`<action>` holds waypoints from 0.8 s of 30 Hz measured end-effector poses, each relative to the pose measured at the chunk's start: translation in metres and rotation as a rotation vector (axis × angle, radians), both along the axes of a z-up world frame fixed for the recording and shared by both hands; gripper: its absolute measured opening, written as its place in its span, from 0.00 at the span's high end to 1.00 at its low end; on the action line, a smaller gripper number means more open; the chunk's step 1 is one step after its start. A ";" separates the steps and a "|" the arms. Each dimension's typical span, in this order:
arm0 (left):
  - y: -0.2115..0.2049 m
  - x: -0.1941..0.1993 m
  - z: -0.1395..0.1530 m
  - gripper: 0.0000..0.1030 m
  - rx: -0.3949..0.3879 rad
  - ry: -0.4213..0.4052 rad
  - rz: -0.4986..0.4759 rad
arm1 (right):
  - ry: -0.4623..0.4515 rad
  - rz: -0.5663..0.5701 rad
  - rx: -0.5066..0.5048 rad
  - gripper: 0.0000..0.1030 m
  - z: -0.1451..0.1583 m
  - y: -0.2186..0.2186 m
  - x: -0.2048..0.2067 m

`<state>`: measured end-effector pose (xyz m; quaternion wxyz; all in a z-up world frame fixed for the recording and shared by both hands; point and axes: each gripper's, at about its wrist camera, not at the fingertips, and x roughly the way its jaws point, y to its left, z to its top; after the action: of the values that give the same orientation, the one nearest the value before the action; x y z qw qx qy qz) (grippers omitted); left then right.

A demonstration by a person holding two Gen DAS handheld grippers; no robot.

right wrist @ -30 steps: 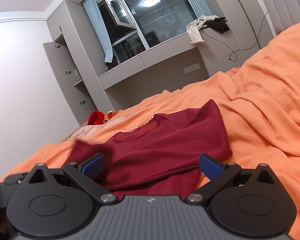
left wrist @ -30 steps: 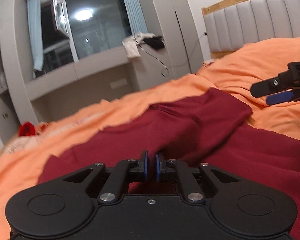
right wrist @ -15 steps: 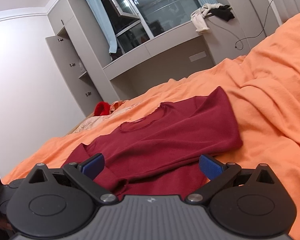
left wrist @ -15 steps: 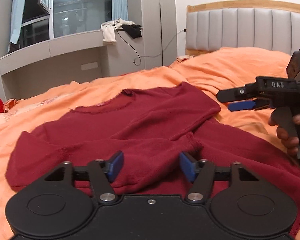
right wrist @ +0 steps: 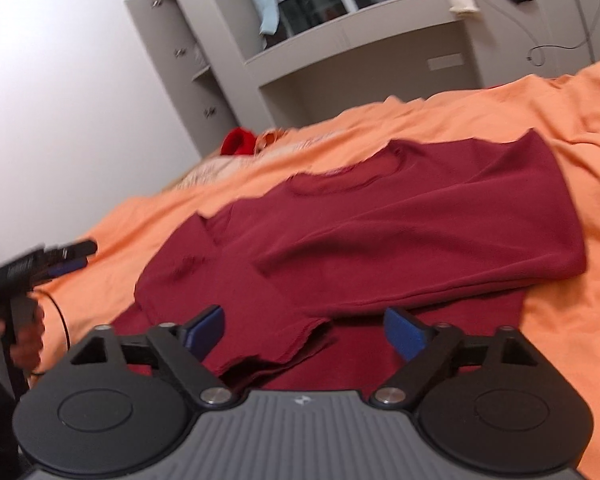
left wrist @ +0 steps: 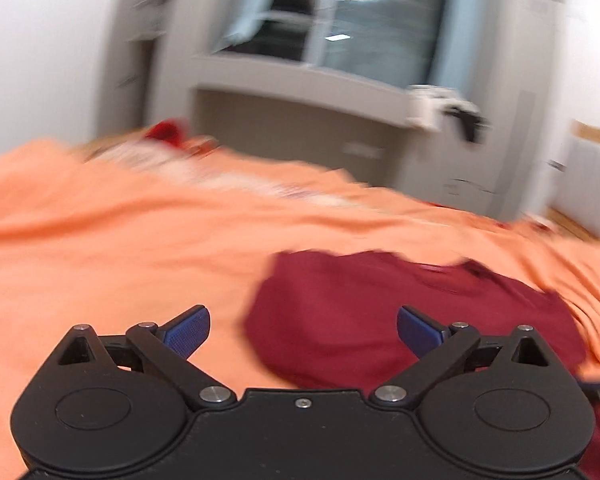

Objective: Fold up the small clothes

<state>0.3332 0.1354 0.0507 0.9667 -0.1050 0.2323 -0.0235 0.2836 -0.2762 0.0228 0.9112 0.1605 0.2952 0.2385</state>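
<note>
Dark red, matt knitted cloth top (right wrist: 400, 240), soft with a ribbed neckline. Orange matt cotton-like bedsheet (right wrist: 580, 128), creased. Black matt plastic right gripper (right wrist: 304, 330) with blue textured pads (right wrist: 404, 334) and shiny metal pivot screws (right wrist: 216, 395). Grey smooth, matt cabinet (right wrist: 204, 60).

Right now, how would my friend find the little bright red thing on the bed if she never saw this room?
Start at the big orange bedspread and find the dark red shirt lying flat on it. Look past the shirt's neckline toward the grey cupboards, at the bed's far edge. The bright red bundle sits there, crumpled and much brighter than the wine-coloured shirt.
</note>
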 end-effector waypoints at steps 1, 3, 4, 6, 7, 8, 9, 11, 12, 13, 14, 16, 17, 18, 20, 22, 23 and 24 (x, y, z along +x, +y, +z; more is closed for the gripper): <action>0.008 0.003 -0.002 0.03 -0.031 0.012 0.029 | 0.006 0.012 -0.003 0.26 -0.002 0.003 0.002; 0.020 0.012 -0.006 0.04 -0.079 0.043 0.076 | 0.032 0.036 -0.007 0.39 -0.007 0.010 0.008; 0.024 0.017 -0.008 0.05 -0.087 0.056 0.089 | 0.046 0.048 -0.013 0.53 -0.009 0.014 0.011; 0.028 0.027 -0.013 0.11 -0.089 0.082 0.108 | 0.042 0.051 -0.045 0.76 -0.011 0.021 0.011; 0.030 0.031 -0.016 0.12 -0.089 0.096 0.114 | 0.030 0.048 -0.057 0.87 -0.011 0.022 0.010; 0.031 0.035 -0.018 0.15 -0.091 0.109 0.117 | 0.017 0.042 -0.053 0.92 -0.010 0.021 0.008; 0.032 0.039 -0.020 0.17 -0.096 0.120 0.116 | -0.003 0.029 -0.037 0.94 -0.007 0.016 0.005; 0.033 0.047 -0.024 0.21 -0.111 0.151 0.116 | -0.059 -0.004 -0.023 0.95 0.001 0.007 0.001; 0.035 0.050 -0.026 0.23 -0.127 0.171 0.118 | -0.093 -0.029 -0.036 0.95 0.005 0.002 -0.003; 0.036 0.049 -0.027 0.23 -0.144 0.177 0.116 | -0.121 -0.051 -0.052 0.95 0.009 -0.001 -0.007; 0.038 0.048 -0.027 0.23 -0.154 0.173 0.111 | -0.144 -0.069 -0.056 0.95 0.012 -0.005 -0.009; 0.035 0.047 -0.029 0.23 -0.137 0.168 0.106 | -0.159 -0.073 -0.024 0.95 0.013 -0.014 -0.011; 0.033 0.046 -0.029 0.23 -0.119 0.169 0.103 | -0.156 -0.070 -0.007 0.95 0.013 -0.016 -0.010; 0.030 0.047 -0.031 0.23 -0.098 0.173 0.099 | -0.152 -0.069 0.001 0.95 0.011 -0.017 -0.010; 0.025 0.049 -0.033 0.23 -0.066 0.187 0.093 | -0.141 -0.067 -0.007 0.95 0.008 -0.014 -0.009; 0.022 0.051 -0.034 0.22 -0.073 0.197 0.072 | -0.127 -0.060 -0.012 0.95 0.004 -0.014 -0.008; 0.023 0.053 -0.034 0.22 -0.093 0.198 0.061 | -0.123 -0.061 -0.014 0.95 0.003 -0.013 -0.009; 0.024 0.054 -0.034 0.22 -0.121 0.199 0.048 | -0.121 -0.061 -0.015 0.95 0.002 -0.014 -0.011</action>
<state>0.3874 0.1599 0.0170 0.9310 -0.1703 0.3227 -0.0037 0.2722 -0.2900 0.0248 0.9354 0.1480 0.2361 0.2176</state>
